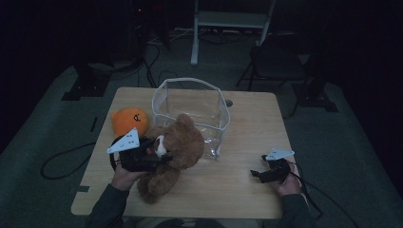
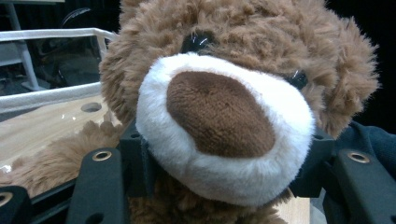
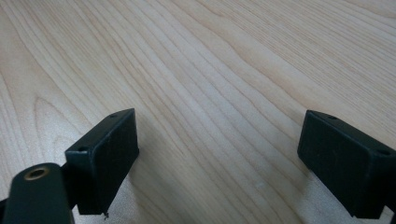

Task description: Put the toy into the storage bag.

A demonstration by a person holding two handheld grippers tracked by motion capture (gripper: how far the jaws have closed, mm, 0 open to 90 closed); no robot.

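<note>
Teddy bear point(image 1: 173, 152) lies on the worktop point(image 1: 242, 185), touching the clear bin's point(image 1: 190, 107) front wall. Left tongs point(image 2: 226, 163) clamp its white muzzle — soft, light, squashy; the body would likely give a firmer hold. Right tongs point(image 3: 219, 158) gape empty, right of the bin. Orange plush point(image 1: 129, 121) crowds the bin's left; the bin's top is open.

A light wooden table point(image 1: 247, 137) fills mid-frame, bearing a clear plastic bin point(image 1: 190, 111) at upper centre, an orange plush toy point(image 1: 128, 119) at left, and a brown teddy bear point(image 1: 173, 154) below it.
</note>
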